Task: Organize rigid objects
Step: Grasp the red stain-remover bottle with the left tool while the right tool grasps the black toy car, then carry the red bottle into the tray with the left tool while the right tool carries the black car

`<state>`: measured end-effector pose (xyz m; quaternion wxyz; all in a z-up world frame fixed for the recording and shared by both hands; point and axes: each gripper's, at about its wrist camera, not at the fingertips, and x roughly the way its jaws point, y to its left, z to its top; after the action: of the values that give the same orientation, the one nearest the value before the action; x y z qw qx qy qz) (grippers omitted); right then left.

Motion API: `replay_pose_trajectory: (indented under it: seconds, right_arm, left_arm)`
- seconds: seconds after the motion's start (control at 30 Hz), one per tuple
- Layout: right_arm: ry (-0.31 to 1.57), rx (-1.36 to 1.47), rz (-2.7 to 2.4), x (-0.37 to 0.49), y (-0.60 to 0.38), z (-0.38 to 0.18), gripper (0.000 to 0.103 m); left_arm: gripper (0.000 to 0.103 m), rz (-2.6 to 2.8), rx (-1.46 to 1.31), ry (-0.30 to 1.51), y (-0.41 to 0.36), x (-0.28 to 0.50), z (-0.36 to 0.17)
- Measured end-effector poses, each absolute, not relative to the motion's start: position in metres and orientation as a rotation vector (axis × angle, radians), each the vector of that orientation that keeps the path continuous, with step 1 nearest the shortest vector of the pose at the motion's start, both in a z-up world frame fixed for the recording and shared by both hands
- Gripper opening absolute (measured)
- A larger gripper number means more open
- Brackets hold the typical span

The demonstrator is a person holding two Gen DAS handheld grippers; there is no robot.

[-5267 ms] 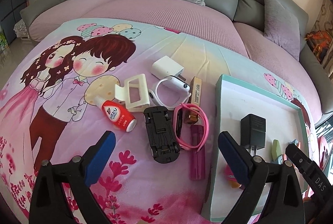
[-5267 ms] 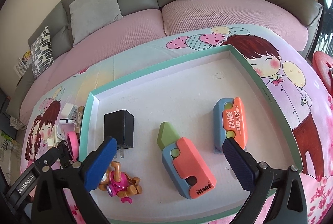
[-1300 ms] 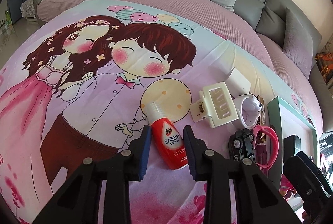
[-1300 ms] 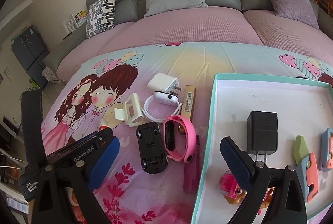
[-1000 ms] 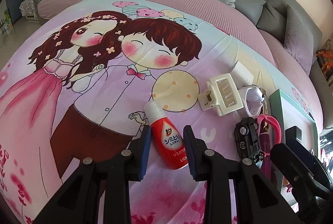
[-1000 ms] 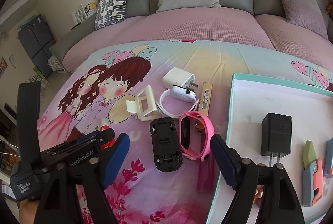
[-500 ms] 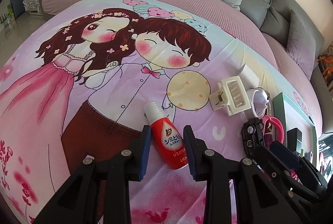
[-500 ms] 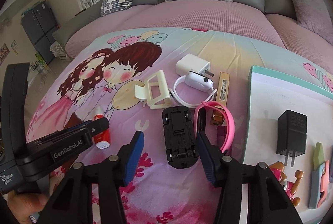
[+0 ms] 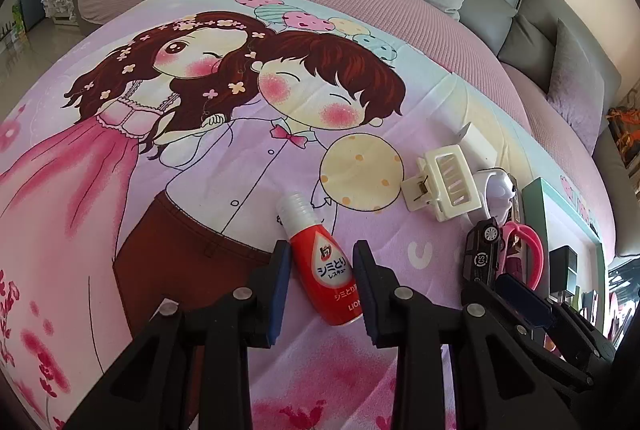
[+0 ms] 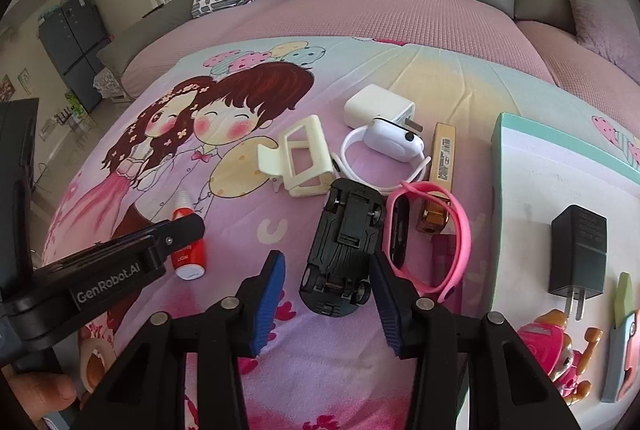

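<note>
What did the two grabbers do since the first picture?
The left gripper swung left and closed on the red bottle. The right gripper left the tray and narrowed around the black toy car, still open. The other things stayed put.

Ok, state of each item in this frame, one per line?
left gripper: jaws shut on red bottle.
red bottle: lying on its side, cap on.
right gripper: jaws open, straddling toy car.
toy car: upside down, wheels up.
black charger: lying flat in tray.
hair clip: closed, on bedsheet.
</note>
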<state>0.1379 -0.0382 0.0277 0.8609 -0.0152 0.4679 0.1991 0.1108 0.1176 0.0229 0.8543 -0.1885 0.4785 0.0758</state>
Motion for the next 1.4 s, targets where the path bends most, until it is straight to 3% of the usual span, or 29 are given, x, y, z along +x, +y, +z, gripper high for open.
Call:
replay_pose_trajectory:
  seconds: [0.67,0.77,1.0,1.4]
  right_arm:
    - [1.003,0.065,0.393,0.152,-0.041,0.016,0.047]
    - [0.999,0.066,0.380,0.151,-0.043,0.016,0.038]
    - [0.978,0.085,0.379,0.148,-0.048,0.020,0.037]
    - [0.908,0.148,0.372,0.141,-0.069,0.048,0.037]
  left_arm:
    - [0.034,0.154,-0.378,1.026,0.113,0.114,0.018]
    - [0.034,0.154,-0.372,1.025,0.113,0.114,0.018]
    - [0.026,0.133,-0.373,1.009,0.113,0.114,0.023]
    - [0.024,0.123,-0.336,0.966,0.102,0.115,0.041]
